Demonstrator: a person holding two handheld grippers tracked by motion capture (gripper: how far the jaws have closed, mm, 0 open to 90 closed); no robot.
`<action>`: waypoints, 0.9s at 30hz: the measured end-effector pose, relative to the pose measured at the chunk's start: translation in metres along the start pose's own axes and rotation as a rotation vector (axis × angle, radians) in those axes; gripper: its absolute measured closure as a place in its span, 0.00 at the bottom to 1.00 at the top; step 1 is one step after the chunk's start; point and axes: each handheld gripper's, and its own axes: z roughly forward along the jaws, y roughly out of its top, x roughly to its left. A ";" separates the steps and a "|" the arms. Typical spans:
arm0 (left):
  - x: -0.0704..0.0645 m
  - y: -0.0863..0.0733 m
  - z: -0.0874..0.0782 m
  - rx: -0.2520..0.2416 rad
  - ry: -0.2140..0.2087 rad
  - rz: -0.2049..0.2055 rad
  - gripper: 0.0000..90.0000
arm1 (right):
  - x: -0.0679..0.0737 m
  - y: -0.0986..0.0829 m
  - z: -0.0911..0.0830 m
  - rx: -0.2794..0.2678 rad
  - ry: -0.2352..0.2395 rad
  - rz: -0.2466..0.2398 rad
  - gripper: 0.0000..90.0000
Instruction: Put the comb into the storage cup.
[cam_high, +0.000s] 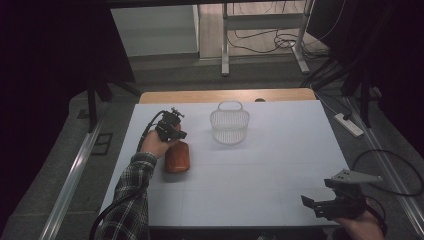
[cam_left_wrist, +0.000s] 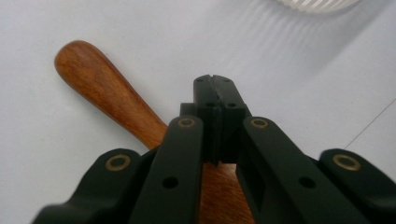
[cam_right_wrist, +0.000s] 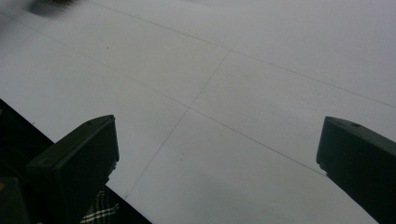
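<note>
Looks like early days here: the left tool has its jaws pinched fully together with nothing between them, hovering right over the wooden spoon, which lies flat on the white tabletop. So no grab yet, and my guess is the spoon is headed for the white basket sitting nearby, empty as far as I can see. Right tool is spread wide, parked at the near right corner, touching nothing.
</note>
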 end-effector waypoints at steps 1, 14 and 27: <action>0.000 0.000 0.002 0.004 0.002 -0.002 0.99 | 0.000 0.000 0.000 0.000 0.000 0.000 0.00; 0.004 -0.003 0.017 0.028 -0.003 -0.011 0.99 | 0.000 0.000 0.000 0.002 0.000 0.002 0.00; 0.011 -0.004 0.022 0.051 0.035 -0.022 0.99 | 0.000 0.000 0.000 0.005 0.001 0.002 0.00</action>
